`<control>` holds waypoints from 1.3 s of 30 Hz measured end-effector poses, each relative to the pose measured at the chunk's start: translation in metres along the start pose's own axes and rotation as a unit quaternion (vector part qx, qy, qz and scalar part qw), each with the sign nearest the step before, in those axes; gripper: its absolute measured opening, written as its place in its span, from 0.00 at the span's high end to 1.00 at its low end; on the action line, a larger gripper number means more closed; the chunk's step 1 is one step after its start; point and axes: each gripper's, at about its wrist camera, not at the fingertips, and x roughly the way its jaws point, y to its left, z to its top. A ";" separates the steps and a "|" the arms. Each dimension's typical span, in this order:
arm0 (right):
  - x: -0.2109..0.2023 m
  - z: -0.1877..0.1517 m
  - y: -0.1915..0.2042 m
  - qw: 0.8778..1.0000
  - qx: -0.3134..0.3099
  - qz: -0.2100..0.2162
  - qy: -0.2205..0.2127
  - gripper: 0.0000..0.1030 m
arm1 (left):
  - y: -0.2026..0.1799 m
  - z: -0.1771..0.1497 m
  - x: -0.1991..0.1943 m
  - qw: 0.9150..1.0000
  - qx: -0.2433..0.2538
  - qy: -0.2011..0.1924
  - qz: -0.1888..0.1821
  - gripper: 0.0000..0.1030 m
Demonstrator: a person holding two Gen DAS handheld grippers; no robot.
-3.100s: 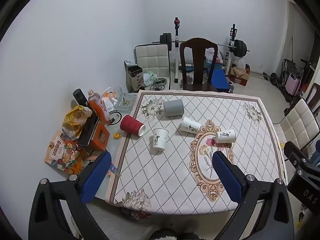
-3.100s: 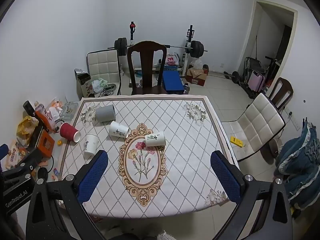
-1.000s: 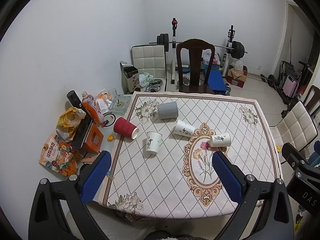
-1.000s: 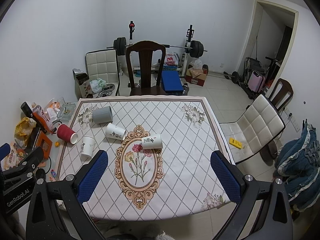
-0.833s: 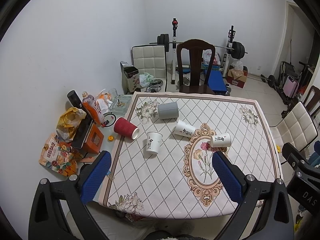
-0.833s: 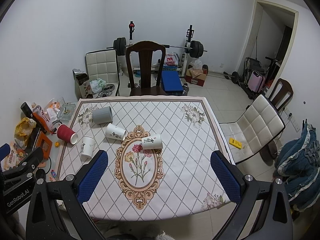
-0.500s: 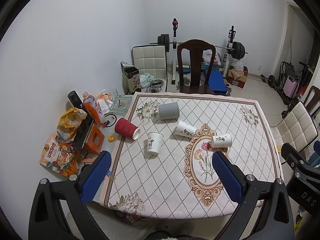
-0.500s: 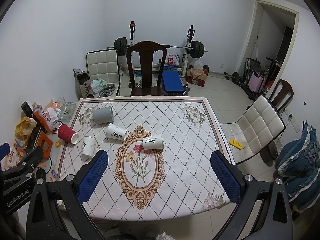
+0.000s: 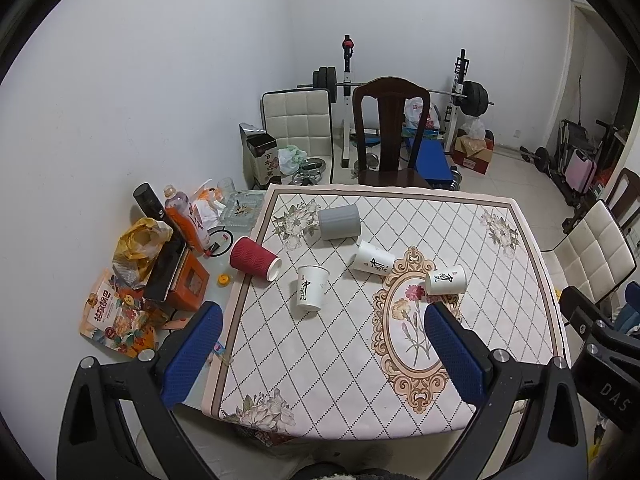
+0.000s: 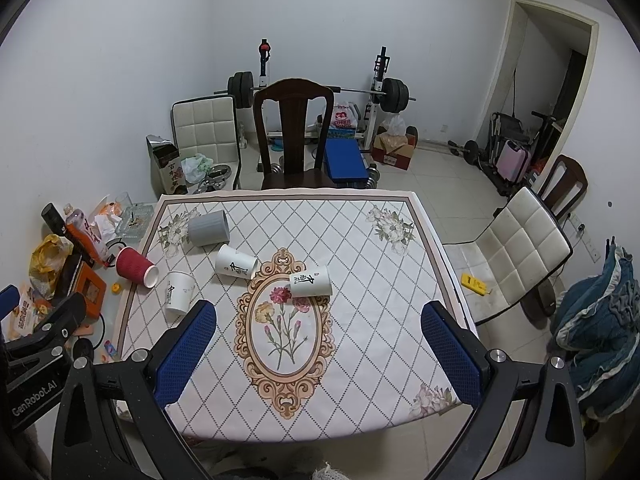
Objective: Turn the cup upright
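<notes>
Several cups are on a patterned tablecloth (image 9: pixel 328 360) (image 10: pixel 380 264). A grey cup (image 9: pixel 339 222) (image 10: pixel 209 228), a red cup (image 9: pixel 254 258) (image 10: pixel 135 266) and two white cups (image 9: pixel 373 263) (image 10: pixel 236 267), (image 9: pixel 446 279) (image 10: pixel 311 280) lie on their sides. One white cup (image 9: pixel 309 294) (image 10: pixel 179 293) stands upright. My left gripper (image 9: pixel 324 354) is open and empty, high above the table's near edge. My right gripper (image 10: pixel 318 356) is open and empty, also high above the near edge.
A dark wooden chair (image 9: pixel 390 132) (image 10: pixel 294 136) stands at the far side of the table. A white padded chair (image 10: pixel 520 248) stands to the right. Bags, bottles and boxes (image 9: pixel 160 256) clutter the floor on the left. Weight equipment stands at the back wall.
Both views have shifted slightly; the table sits a little lower and closer in frame. The cups have not moved. Both grippers stay open.
</notes>
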 end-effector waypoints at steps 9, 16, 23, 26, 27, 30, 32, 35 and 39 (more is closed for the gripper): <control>0.058 -0.016 -0.005 0.996 0.051 -0.034 0.071 0.00 | 0.007 0.003 0.065 0.998 0.027 0.052 -0.021 0.00; 0.151 -0.049 -0.040 0.979 0.090 -0.087 0.164 0.00 | -0.030 -0.004 0.145 0.990 0.070 0.118 -0.030 0.00; 0.258 -0.077 -0.079 0.957 0.108 -0.102 0.250 0.00 | -0.088 -0.005 0.223 0.979 0.120 0.162 -0.022 0.00; 0.304 -0.090 -0.094 0.948 0.112 -0.097 0.281 0.00 | -0.117 -0.004 0.254 0.973 0.149 0.173 -0.016 0.00; 0.313 -0.092 -0.097 0.947 0.115 -0.098 0.285 0.00 | -0.130 -0.005 0.266 0.970 0.165 0.180 -0.011 0.00; 0.352 -0.098 -0.113 0.938 0.120 -0.092 0.311 0.00 | -0.159 -0.008 0.292 0.960 0.212 0.185 -0.002 0.00; 0.372 -0.099 -0.122 0.935 0.118 -0.093 0.321 0.00 | -0.180 -0.012 0.306 0.948 0.260 0.185 0.002 0.00; 0.398 -0.100 -0.136 0.930 0.120 -0.097 0.333 0.00 | -0.213 -0.022 0.319 0.921 0.351 0.168 0.004 0.01; 0.422 -0.105 -0.159 0.920 0.137 -0.103 0.351 0.00 | -0.249 -0.035 0.337 0.882 0.444 0.160 -0.013 0.04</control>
